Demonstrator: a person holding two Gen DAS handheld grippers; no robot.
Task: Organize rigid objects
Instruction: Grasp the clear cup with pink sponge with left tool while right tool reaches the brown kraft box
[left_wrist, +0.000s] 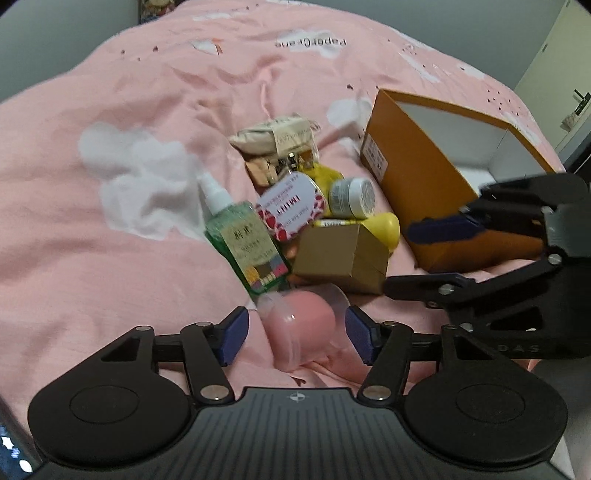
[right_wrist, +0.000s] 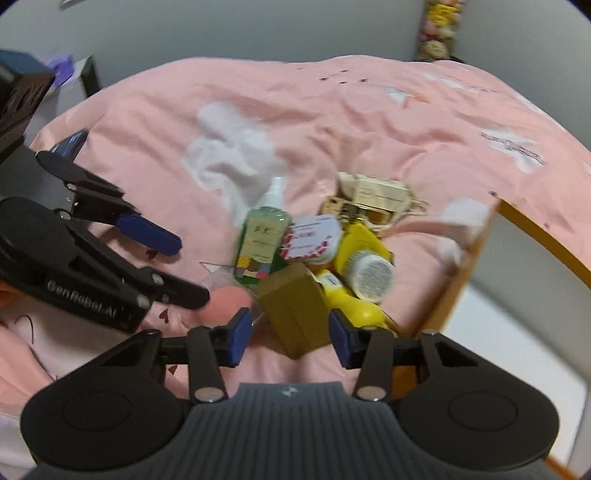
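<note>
left gripper (left_wrist: 293, 336) astride pink case (left_wrist: 299, 325), seemingly untouched

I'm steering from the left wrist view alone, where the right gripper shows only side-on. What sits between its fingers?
Observer: The brown cardboard box stands between the fingers of the right gripper.
Operator: Is it gripped?
Observer: Not on both sides. Pink bedding shows between the box and the finger on the picture's left; the other finger is close to the box's edge.
Operator: Is anything crowding that close side?
Observer: Yes, the yellow item lies against the box there, just ahead of that finger.
</note>
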